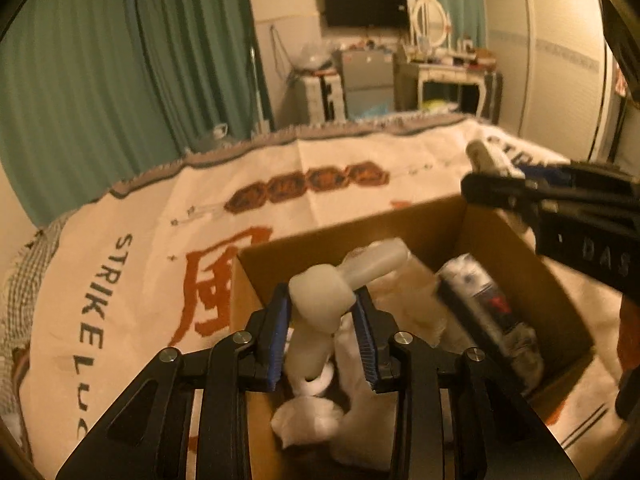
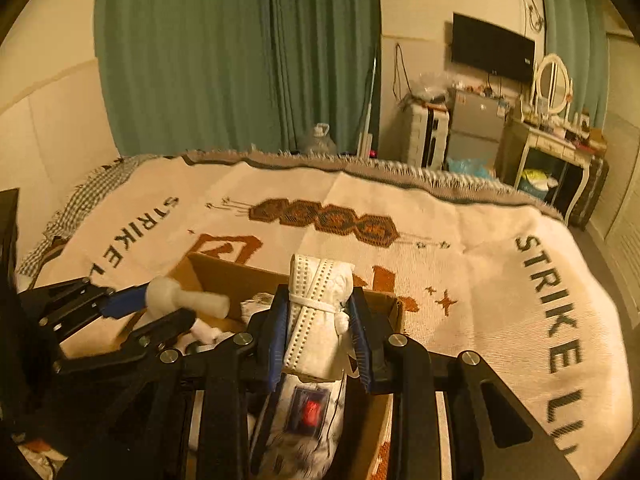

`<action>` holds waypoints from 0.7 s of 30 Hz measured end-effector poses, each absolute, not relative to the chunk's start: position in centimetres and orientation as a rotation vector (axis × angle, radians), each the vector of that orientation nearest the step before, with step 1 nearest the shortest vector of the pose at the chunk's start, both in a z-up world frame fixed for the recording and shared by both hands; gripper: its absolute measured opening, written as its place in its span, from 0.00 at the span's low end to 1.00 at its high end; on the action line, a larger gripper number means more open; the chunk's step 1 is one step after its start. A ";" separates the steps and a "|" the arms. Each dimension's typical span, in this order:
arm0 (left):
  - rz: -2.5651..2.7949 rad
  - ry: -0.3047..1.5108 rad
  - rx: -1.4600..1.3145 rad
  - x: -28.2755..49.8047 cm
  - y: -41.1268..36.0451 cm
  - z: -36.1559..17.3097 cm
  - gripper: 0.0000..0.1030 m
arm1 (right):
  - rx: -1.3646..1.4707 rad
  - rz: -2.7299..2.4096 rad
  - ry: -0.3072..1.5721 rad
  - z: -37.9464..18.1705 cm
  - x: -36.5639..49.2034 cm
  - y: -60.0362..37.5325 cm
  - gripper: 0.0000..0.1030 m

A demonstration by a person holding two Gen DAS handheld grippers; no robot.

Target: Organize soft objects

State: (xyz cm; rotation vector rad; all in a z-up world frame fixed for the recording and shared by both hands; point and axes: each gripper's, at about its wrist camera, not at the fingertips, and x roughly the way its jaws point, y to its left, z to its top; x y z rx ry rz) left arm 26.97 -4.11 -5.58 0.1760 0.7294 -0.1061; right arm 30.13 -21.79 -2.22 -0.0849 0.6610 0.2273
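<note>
An open cardboard box (image 1: 520,248) sits on a bed blanket. My left gripper (image 1: 322,300) is shut on a white soft bone-shaped toy (image 1: 320,304) held above the box; it also shows in the right wrist view (image 2: 188,300). My right gripper (image 2: 320,312) is shut on a rolled white cloth bundle (image 2: 320,320) tied with a band, held over the box's near right side (image 2: 224,276). Inside the box lie white soft items (image 1: 308,420) and a grey patterned pouch with a red mark (image 1: 484,308).
A cream blanket (image 2: 500,300) printed with "STRIKE LUCK" covers the bed. Green curtains (image 2: 240,60), a wall TV (image 2: 492,52), a small fridge (image 2: 476,120) and a dressing table with mirror (image 2: 552,140) stand beyond the bed.
</note>
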 end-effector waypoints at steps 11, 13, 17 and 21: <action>-0.075 0.611 0.140 24.2 -3.3 -1.5 0.77 | -0.023 0.173 0.616 0.0 28.4 -23.2 0.63; -0.076 0.584 0.132 23.0 -3.2 0.1 0.77 | -0.030 0.166 0.587 1.9 26.6 -23.1 0.63; -0.070 0.459 0.131 18.3 -2.9 5.8 0.77 | -0.056 0.155 0.497 7.0 21.6 -22.5 0.63; -0.071 0.305 0.096 12.4 -1.7 12.1 0.82 | -0.071 0.148 0.394 12.9 15.3 -21.5 0.63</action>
